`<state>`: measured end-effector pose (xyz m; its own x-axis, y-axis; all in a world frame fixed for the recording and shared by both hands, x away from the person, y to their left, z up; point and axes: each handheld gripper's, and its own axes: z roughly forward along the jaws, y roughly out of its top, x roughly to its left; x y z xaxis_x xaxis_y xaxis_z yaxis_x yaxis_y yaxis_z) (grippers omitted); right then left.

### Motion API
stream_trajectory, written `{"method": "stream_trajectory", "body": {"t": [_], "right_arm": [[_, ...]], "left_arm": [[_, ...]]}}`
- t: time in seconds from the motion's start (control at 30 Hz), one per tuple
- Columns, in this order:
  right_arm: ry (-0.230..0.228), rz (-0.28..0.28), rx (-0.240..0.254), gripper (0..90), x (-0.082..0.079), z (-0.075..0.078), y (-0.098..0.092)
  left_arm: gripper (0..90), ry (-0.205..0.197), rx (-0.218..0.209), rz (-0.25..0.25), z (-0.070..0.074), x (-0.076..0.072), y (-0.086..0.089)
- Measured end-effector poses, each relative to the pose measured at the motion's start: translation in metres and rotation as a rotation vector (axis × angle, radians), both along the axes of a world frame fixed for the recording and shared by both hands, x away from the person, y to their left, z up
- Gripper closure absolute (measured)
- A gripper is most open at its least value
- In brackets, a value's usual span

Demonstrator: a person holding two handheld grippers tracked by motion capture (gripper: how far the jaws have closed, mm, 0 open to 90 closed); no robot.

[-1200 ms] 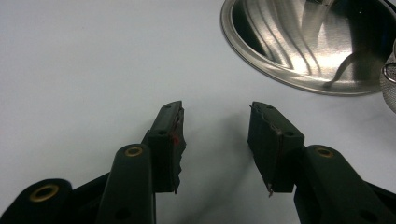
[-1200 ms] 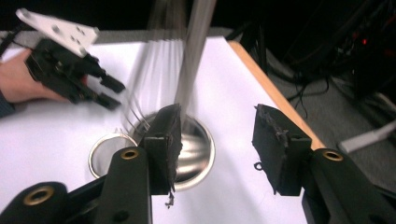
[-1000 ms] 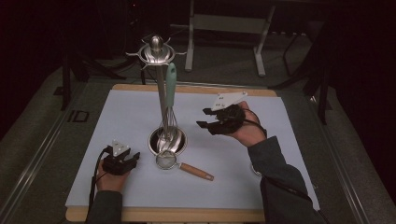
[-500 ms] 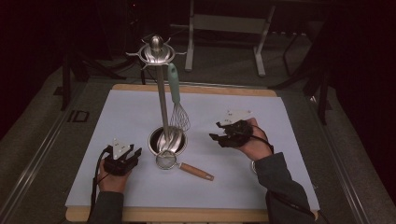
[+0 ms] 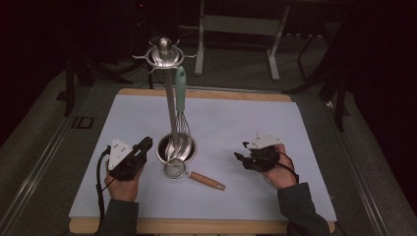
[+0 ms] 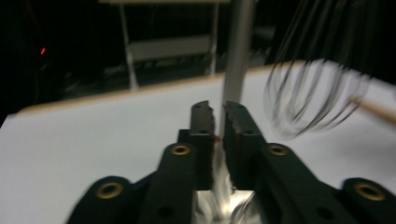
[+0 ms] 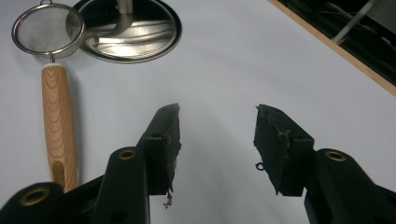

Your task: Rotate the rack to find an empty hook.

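While your left gripper (image 5: 146,145), jaws just closing with nothing clearly between them, sits beside the stand's base (image 5: 176,147), your right gripper (image 5: 242,156) hangs open, empty, right of the strainer (image 5: 175,168) on the bench (image 5: 246,123).

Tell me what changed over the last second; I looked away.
The right tool came down from beside the whisk to the mat, jaws open and empty. The left tool rose toward the stand's base, its jaws closing. Whisk and strainer stayed.
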<state>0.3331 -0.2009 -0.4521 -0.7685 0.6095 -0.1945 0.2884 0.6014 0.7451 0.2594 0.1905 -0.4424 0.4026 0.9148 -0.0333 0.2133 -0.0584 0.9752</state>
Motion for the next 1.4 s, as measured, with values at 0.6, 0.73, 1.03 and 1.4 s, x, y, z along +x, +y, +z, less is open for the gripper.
{"method": "stream_trajectory", "body": {"t": [0.6,0.73,1.03,1.4], "right_arm": [[0.021,-0.094,0.047,49.6,-0.008,-0.025,-0.025],[0.018,-0.094,0.046,49.3,-0.009,-0.024,-0.026],[0.000,-0.104,0.032,49.0,-0.010,-0.024,-0.027],[-0.003,-0.110,0.037,49.1,-0.011,-0.024,-0.027]], "left_arm": [[89.7,-0.284,-0.001,-0.145,0.096,0.007,-0.044],[89.7,-0.336,-0.008,-0.147,0.112,0.009,-0.049],[89.7,-0.436,-0.086,-0.127,0.139,0.015,-0.047],[89.7,-0.484,-0.155,-0.037,0.156,0.021,-0.038]]}}
